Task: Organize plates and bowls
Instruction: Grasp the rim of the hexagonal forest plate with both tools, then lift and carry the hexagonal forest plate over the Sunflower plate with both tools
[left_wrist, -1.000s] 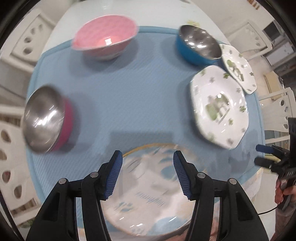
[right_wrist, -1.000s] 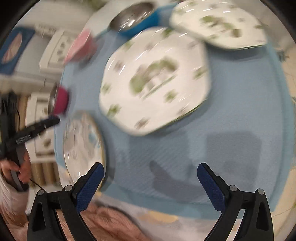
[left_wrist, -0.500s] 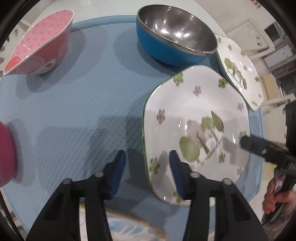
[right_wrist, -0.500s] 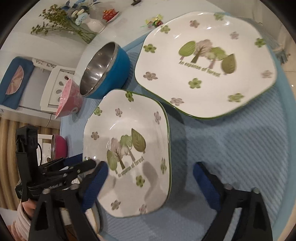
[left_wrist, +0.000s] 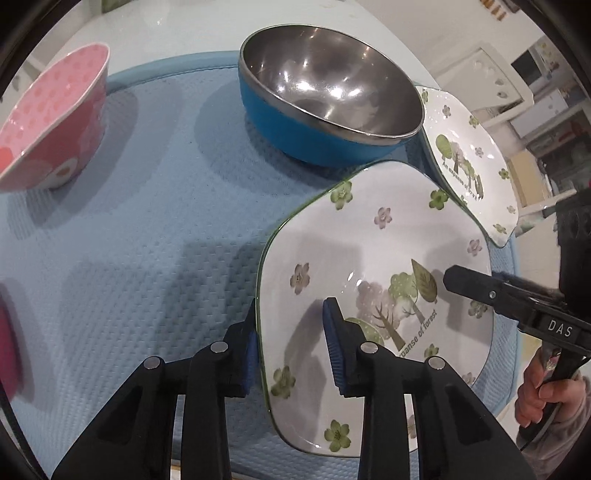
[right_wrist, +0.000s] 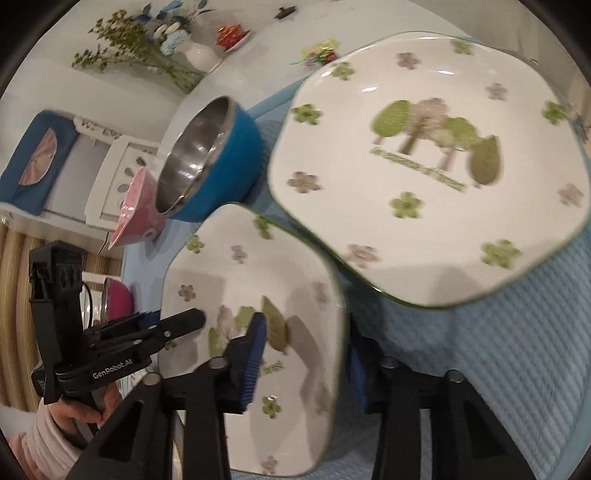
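A white plate with green trees and flowers lies on the blue mat; it also shows in the right wrist view. My left gripper straddles its left rim, one finger under and one over; the jaws are narrowed but I cannot tell if they pinch. My right gripper straddles the opposite rim the same way, and shows in the left wrist view. A second, matching plate lies behind it. A blue steel bowl and a pink bowl stand further back.
A magenta steel bowl sits at the mat's left edge. A vase of flowers and small items stand on the white table beyond the mat. White chairs surround the table.
Both grippers have moved in from either side onto the near tree plate and narrowed around its opposite rims. The gold-rimmed plate seen a second ago is out of view.
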